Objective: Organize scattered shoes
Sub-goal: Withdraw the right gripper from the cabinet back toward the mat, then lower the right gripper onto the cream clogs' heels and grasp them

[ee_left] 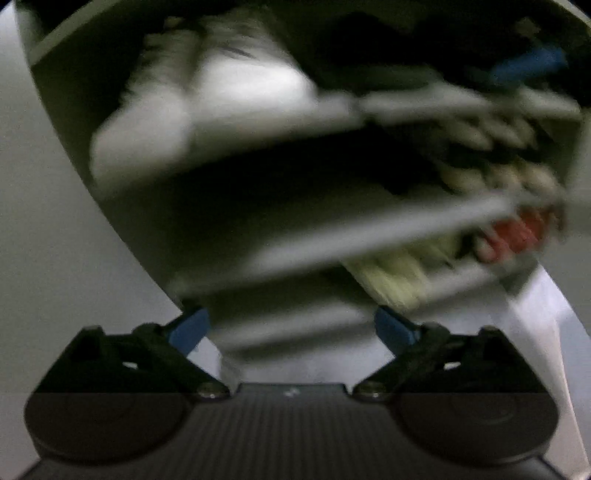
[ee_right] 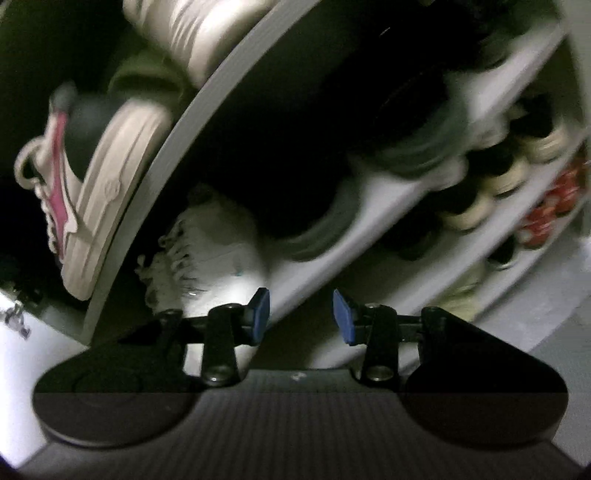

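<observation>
Right wrist view shows the shoe rack (ee_right: pixel 388 206) largely filled; both the left gripper (ee_left: pixel 291 328) and the right gripper (ee_right: pixel 301 314) stand open and empty.

Left wrist view motion-blurred throughout: white shoe (ee_left: pixel 207 110) on shoe rack (ee_left: pixel 369 236) smeared, red shoes (ee_left: pixel 517 232) lower right of it unreadable. Pale sneaker (ee_right: pixel 199 33) cropped at top edge.

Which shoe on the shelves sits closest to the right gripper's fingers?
The white lace-up sneaker, just beyond the right gripper beside its left finger. The pink-striped sneaker sits a shelf away, and the black cream-soled shoes lie much farther back.
</observation>
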Available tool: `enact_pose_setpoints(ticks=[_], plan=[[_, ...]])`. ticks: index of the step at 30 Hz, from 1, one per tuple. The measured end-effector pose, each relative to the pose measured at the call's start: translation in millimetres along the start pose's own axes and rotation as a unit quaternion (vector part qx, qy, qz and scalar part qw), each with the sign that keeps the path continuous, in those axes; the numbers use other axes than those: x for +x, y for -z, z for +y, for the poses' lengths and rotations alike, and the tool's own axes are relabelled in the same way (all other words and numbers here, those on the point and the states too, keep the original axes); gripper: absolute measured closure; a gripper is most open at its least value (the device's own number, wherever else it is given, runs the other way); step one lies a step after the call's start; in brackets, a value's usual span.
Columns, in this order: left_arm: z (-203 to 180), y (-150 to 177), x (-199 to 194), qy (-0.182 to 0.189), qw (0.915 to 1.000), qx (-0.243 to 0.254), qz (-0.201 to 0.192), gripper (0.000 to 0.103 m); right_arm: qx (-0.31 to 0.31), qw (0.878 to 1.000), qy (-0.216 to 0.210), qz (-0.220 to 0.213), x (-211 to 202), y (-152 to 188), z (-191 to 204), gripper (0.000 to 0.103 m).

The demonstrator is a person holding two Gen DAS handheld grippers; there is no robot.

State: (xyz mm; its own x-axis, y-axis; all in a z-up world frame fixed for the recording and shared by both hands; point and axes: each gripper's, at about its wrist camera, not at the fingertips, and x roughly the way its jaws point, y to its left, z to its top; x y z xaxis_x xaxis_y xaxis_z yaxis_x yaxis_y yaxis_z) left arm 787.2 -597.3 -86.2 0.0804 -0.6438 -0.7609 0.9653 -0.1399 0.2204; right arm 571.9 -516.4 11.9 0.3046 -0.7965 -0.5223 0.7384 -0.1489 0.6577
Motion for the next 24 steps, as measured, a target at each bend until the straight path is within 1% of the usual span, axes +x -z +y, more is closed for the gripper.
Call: enact_pose_setpoints(ticks=[1, 2, 4, 6, 7, 8, 9, 10, 12, 15, 16, 17, 19, 20, 21, 22, 23, 24], plan=[[-16.1, -4.3, 10.5, 0.007, 0.9998, 0.006, 0.016, 0.005, -0.019, 1.0, 0.009, -0.01, -28.8, -4.6, -12.9, 0.061], [-28.6, 1.6, 11.4, 0.013, 0.9993, 0.015, 0.031, 0.005, -0.03, 0.999, 0.016, -0.015, -42.7, -6.0, -20.5, 0.061], [-47.0, 34.0, -10.8, 0.024, 0.9974, 0.04, 0.055, 0.005, -0.057, 0.997, 0.044, -0.018, -95.9, -6.3, -53.4, 0.061], [-72.3, 42.4, -30.5, 0.039, 0.9958, 0.059, 0.058, 0.005, -0.072, 0.995, 0.074, -0.012, -136.9, 2.8, -81.3, 0.061], [-81.1, 39.2, -42.2, 0.048, 0.9947, 0.069, 0.058, 0.005, -0.074, 0.992, 0.099, -0.006, -165.1, 10.5, -98.6, 0.061], [-91.6, 41.0, -55.4, 0.062, 0.9928, 0.085, 0.057, 0.005, -0.071, 0.99, 0.121, -0.001, -181.8, 18.2, -109.6, 0.061], [-104.3, 49.3, -70.8, 0.08, 0.9895, 0.109, 0.053, 0.005, -0.06, 0.986, 0.156, 0.007, -203.6, 33.0, -125.9, 0.061], [-114.9, 56.3, -83.3, 0.093, 0.9864, 0.127, 0.048, 0.005, -0.04, 0.979, 0.197, 0.017, -232.3, 51.3, -146.8, 0.061], [-130.9, 66.8, -101.1, 0.108, 0.9821, 0.15, 0.04, 0.005, 0.017, 0.967, 0.254, 0.022, -274.6, 87.3, -181.4, 0.061], [-155.6, 83.2, -123.9, 0.131, 0.9751, 0.176, 0.035, 0.005, 0.104, 0.942, 0.32, 0.016, -317.6, 141.8, -226.1, 0.06], [-164.0, 87.9, -129.0, 0.136, 0.9732, 0.182, 0.033, 0.004, 0.136, 0.929, 0.343, 0.011, -331.0, 161.5, -244.4, 0.06], [-171.4, 91.0, -129.8, 0.138, 0.9723, 0.186, 0.029, 0.004, 0.169, 0.918, 0.359, 0.007, -337.6, 179.3, -265.1, 0.06], [-183.4, 96.2, -126.9, 0.138, 0.9713, 0.192, 0.021, 0.004, 0.232, 0.897, 0.377, 0.0, -338.0, 207.1, -304.4, 0.059], [-190.7, 100.5, -121.8, 0.136, 0.9719, 0.192, 0.013, 0.004, 0.262, 0.884, 0.386, -0.003, -338.2, 221.1, -324.0, 0.055], [-195.4, 104.3, -117.1, 0.133, 0.9729, 0.189, 0.007, 0.004, 0.293, 0.871, 0.394, -0.006, -338.5, 235.0, -343.7, 0.054], [-199.0, 108.1, -110.7, 0.133, 0.9743, 0.182, 0.001, 0.003, 0.324, 0.859, 0.397, -0.009, -335.9, 247.2, -368.3, 0.05], [-204.1, 113.4, -103.4, 0.132, 0.976, 0.173, -0.006, 0.003, 0.353, 0.847, 0.398, -0.013, -329.8, 256.8, -398.1, 0.039], [-206.2, 118.3, -102.3, 0.134, 0.9764, 0.169, -0.007, 0.003, 0.38, 0.834, 0.399, -0.016, -322.7, 265.6, -429.0, 0.034]])
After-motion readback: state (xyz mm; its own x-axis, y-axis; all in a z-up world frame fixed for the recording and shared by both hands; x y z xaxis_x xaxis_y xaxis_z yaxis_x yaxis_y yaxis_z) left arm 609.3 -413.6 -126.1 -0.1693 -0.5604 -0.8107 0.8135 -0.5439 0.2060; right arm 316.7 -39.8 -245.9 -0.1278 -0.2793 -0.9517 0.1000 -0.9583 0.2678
